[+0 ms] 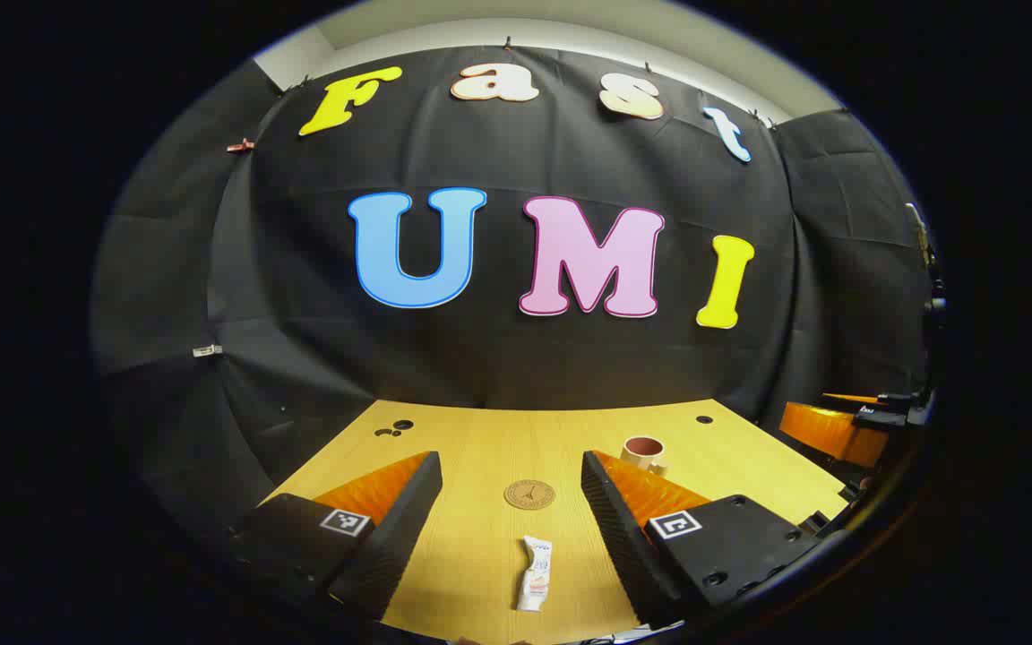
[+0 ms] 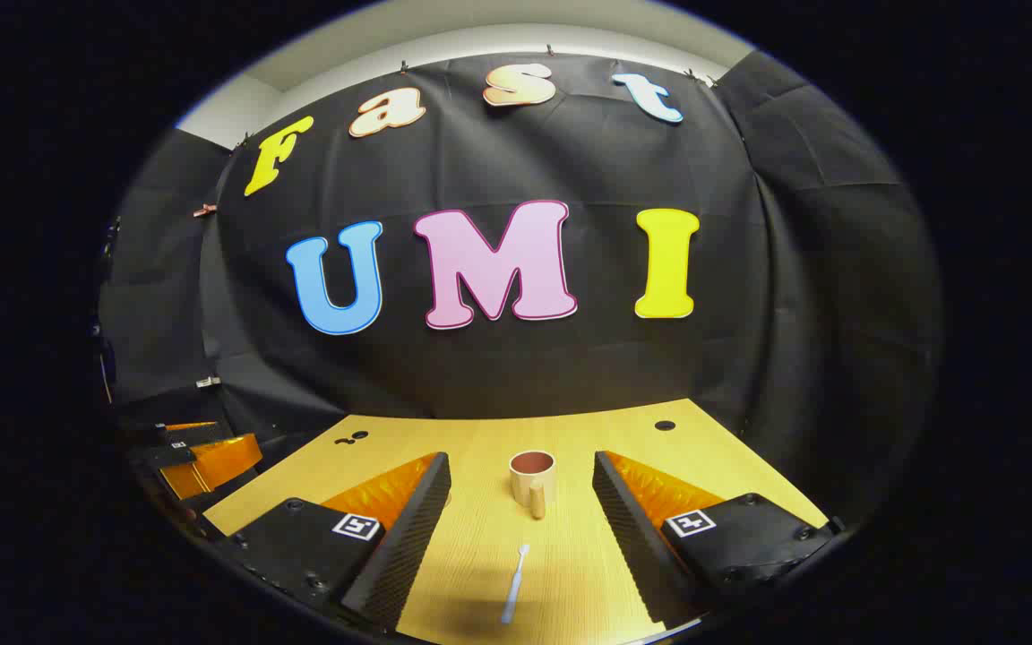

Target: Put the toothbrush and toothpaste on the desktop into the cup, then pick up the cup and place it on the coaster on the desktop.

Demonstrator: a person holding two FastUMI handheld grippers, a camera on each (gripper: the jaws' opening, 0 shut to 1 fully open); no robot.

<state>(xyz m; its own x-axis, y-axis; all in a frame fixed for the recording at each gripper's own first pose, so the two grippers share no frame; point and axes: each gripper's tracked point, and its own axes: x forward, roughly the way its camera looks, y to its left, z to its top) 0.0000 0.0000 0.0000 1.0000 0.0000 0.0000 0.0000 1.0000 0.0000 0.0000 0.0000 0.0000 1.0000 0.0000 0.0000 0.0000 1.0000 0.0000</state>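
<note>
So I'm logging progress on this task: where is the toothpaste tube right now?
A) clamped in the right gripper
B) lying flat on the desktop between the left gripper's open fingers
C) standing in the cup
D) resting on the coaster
B: in the left gripper view the toothpaste tube lies flat on the desktop, nearer than the coaster, with the left gripper open around it and the cup standing apart.
</note>
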